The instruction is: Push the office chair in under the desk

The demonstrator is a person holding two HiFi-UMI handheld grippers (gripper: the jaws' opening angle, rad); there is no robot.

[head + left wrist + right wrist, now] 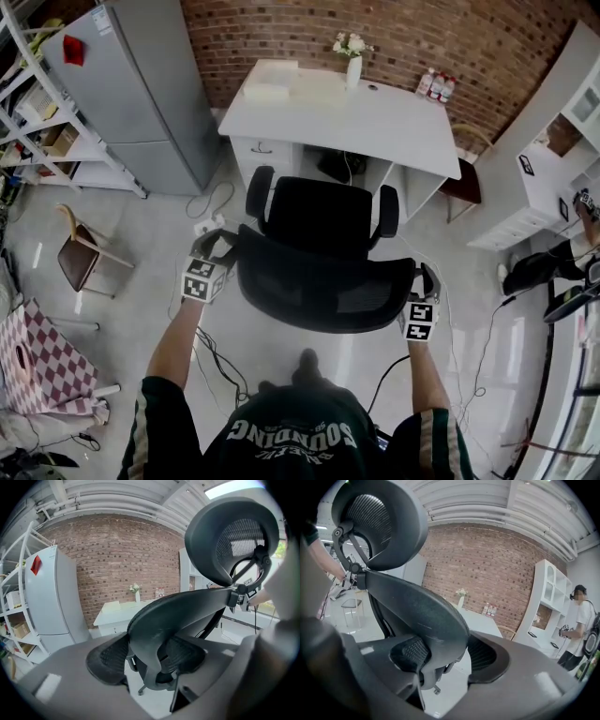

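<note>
Directly below the head camera, a black mesh office chair (323, 267) with a curved headrest stands on the pale glossy floor (141, 281). It faces the knee gap of a white rectangular surface (375, 122) set against a red brick wall (422, 37). The chair's seat front and both armrests lie just short of the surface's front edge, so the seat is not yet underneath. The left gripper (217, 246) sits at the left end of the backrest and the right gripper (424, 286) at its right end. In the left gripper view, the left gripper (147, 660) has its jaws set wide and clamped on the thick backrest rim, which fills the space between the ribbed pads. The right gripper (445, 656) pinches the opposite rim the same way. A white vase of pale flowers (353, 61) stands at the surface's back edge, and small bottles (436, 86) are at its back right corner. A tall grey refrigerator (141, 84) stands left of the surface, and a person in a white shirt (581, 620) stands far to the right.
</note>
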